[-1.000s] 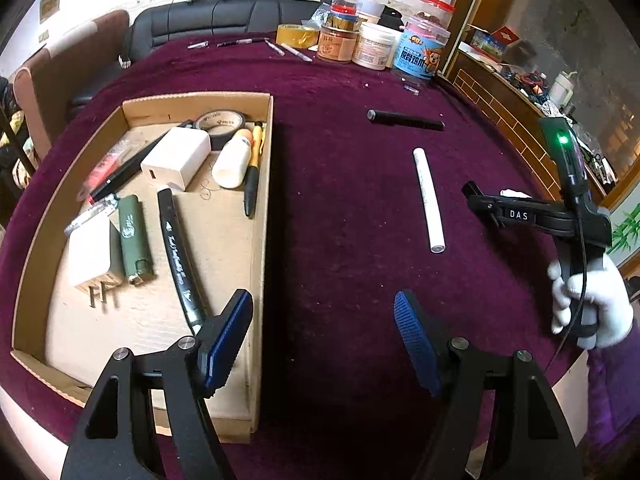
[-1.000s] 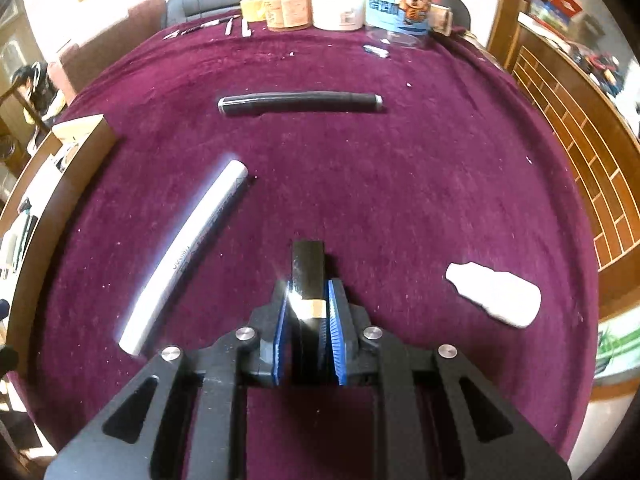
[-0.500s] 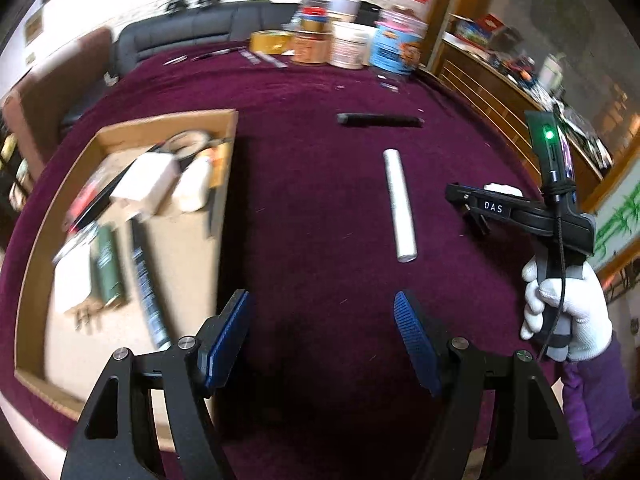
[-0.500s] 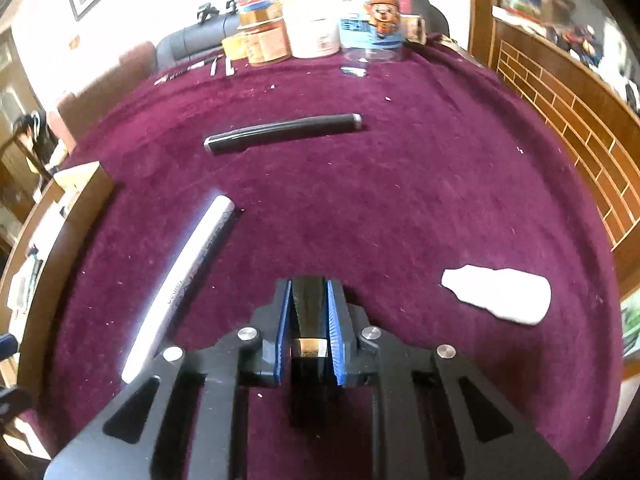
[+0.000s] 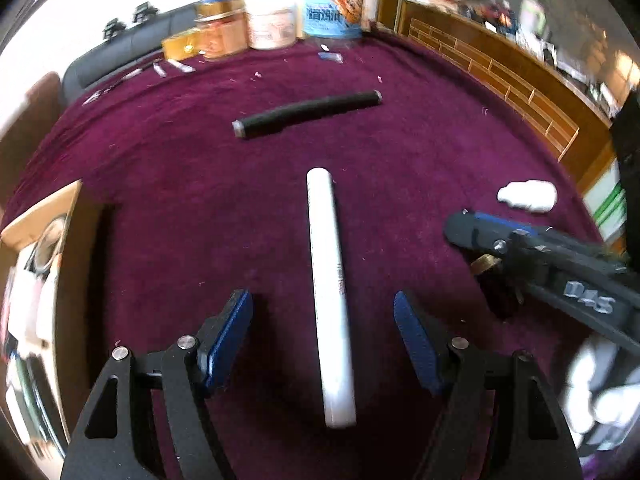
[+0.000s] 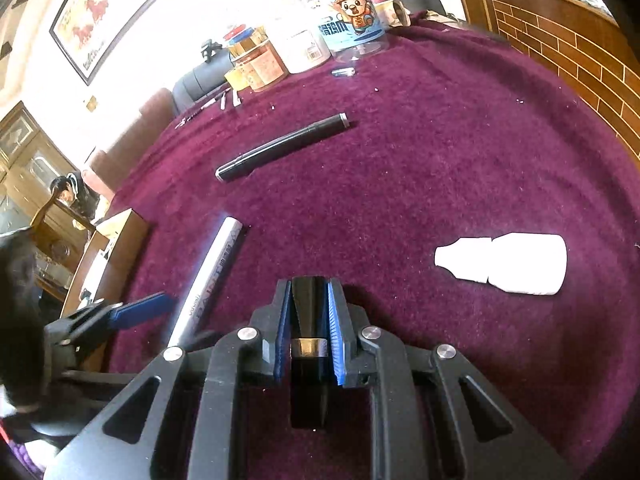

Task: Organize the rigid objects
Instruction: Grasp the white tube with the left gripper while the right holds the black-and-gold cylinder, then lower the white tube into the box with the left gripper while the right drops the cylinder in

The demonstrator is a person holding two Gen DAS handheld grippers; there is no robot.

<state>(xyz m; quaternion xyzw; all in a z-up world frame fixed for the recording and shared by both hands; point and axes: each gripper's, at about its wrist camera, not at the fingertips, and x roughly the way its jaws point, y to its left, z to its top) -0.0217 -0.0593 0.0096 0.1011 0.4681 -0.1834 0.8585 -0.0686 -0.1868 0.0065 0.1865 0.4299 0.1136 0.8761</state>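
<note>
left gripper (image 5: 323, 330): black plastic arms with triangle holes, shiny round screws on top
left gripper pads (image 5: 228, 334): blue and bumpy, one on each finger
right gripper (image 6: 308, 322): black too, same triangle holes, four silver screws across the front
right gripper pads (image 6: 335, 332): blue with little ridges
letters: raised grey "DAS" on the side of the right gripper, seen from the left camera
glove (image 5: 596, 392): white and knitted, blurry, on the hand at the right gripper
sleeve (image 6: 18, 454): a bit of purple cloth at the bottom left corner of the right camera view
</note>
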